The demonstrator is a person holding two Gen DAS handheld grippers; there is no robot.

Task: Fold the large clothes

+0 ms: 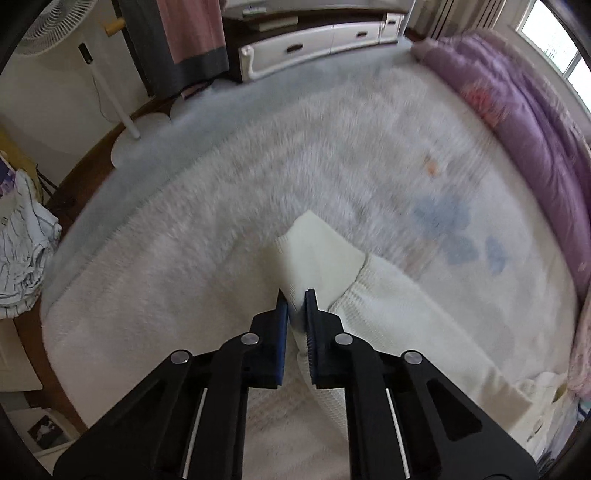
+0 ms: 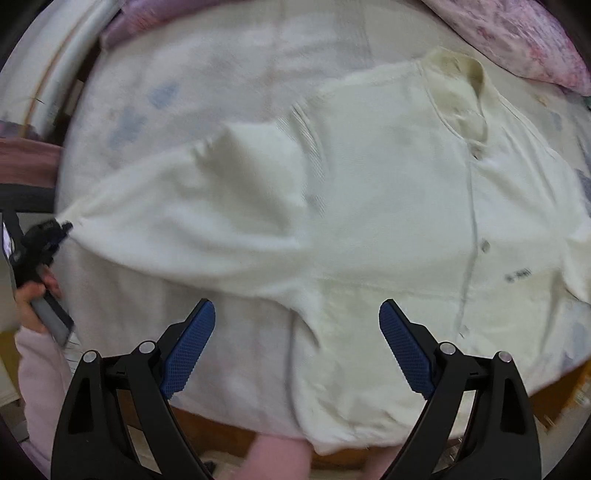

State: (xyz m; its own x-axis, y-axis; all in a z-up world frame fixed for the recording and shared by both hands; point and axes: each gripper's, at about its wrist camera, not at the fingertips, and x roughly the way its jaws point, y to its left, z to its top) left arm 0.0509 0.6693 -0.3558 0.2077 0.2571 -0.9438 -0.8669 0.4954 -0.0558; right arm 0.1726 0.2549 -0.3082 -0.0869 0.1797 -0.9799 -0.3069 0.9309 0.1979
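The left tool [image 1: 296, 295] sits low in its frame, its blue pads pinched narrow on the cuff end of a cream cardigan's sleeve [image 1: 317, 251]. The right tool [image 2: 297, 310] stands wide apart with nothing between its pads, over the hem of the cardigan [image 2: 369, 206], which lies buttoned and spread flat at mid-frame on the bed [image 1: 221, 206]. The bed carries a pale fuzzy blanket with faint blue prints. A small dark mark on the cardigan's front is too blurred to read. Farther off, a purple quilt [image 1: 524, 122] lines the right edge, a white drawer unit [image 1: 317, 44] the top, and a standing fan [image 1: 55, 26] the upper left.
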